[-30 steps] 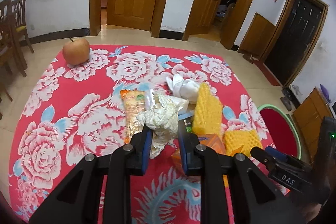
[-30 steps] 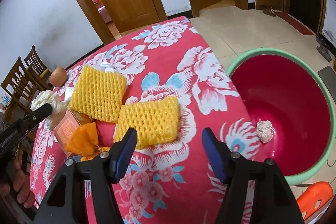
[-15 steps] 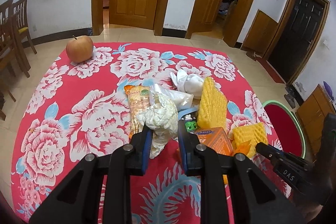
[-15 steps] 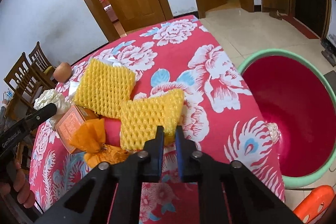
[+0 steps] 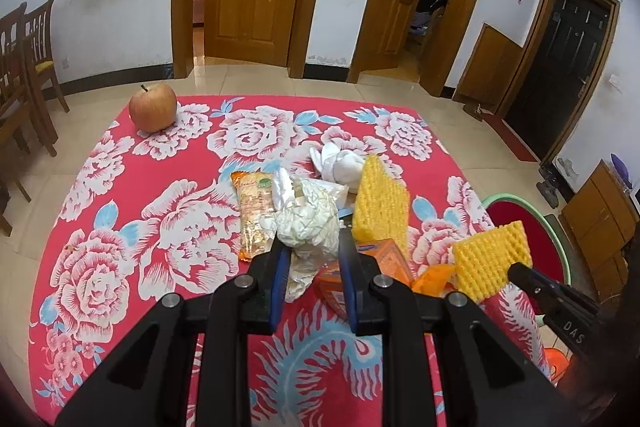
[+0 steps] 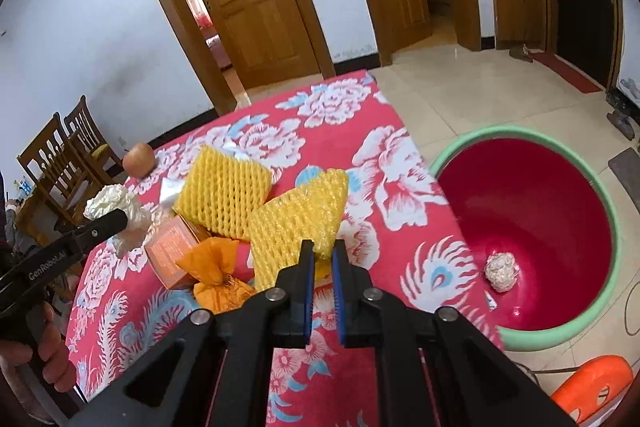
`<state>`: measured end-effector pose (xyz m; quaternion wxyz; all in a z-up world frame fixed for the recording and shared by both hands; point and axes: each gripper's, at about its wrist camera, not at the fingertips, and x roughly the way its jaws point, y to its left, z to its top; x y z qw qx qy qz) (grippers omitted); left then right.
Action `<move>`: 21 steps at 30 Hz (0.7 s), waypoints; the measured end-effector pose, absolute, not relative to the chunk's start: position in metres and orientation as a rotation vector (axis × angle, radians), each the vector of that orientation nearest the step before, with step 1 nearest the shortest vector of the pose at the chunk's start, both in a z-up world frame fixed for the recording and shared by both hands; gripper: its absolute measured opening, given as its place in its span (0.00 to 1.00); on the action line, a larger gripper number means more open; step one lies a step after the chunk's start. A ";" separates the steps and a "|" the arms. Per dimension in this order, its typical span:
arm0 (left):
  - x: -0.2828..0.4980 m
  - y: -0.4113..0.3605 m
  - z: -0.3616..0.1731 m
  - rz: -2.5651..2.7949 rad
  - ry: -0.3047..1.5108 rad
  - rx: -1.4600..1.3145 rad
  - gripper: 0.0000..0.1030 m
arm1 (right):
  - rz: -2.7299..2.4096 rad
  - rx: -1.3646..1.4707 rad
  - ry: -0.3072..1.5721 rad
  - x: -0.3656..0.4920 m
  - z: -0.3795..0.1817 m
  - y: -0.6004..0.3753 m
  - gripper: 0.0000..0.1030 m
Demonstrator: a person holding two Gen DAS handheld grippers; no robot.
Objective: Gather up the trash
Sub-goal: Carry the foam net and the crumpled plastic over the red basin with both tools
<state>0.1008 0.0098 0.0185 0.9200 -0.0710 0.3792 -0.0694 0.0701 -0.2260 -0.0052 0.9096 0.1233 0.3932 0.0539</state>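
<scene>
Right fingers (image 6: 320,259): pinched narrow on the near corner of a yellow foam net (image 6: 298,215). A second ago they stood wide over it; now they are clamped and the net's far corner tilts up off the surface (image 6: 360,367), centre of the right view. Reading: pickup made, carry not yet begun.

Left fingers (image 5: 312,259): narrow, holding a crumpled white wad (image 5: 308,223), centre of the left view, unchanged over the same second.

Just beyond, on the surface: second yellow foam net (image 6: 224,195), orange box (image 6: 170,247), orange wrapper (image 6: 218,279) at lower left of the right view; snack packet (image 5: 252,211) and white tissue (image 5: 340,163) above centre in the left view.

Further out: apple (image 5: 153,107), upper left of the left view, well apart from the litter; I judge it no trash.

Destination: red basin (image 6: 600,219) with green rim, on the floor at the right of the right view, one small paper ball (image 6: 501,269) inside. Both loads, I judge, go there next; most litter remains.
</scene>
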 end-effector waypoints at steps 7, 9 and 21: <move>0.090 0.003 0.032 -0.157 0.753 -0.139 0.22 | 0.077 0.257 0.761 0.055 0.011 -0.238 0.10; 0.088 0.000 0.035 -0.162 0.747 -0.134 0.22 | 0.069 0.261 0.749 0.051 0.015 -0.241 0.10; 0.083 -0.026 0.046 -0.215 0.736 -0.119 0.22 | 0.004 0.282 0.692 0.030 0.025 -0.270 0.10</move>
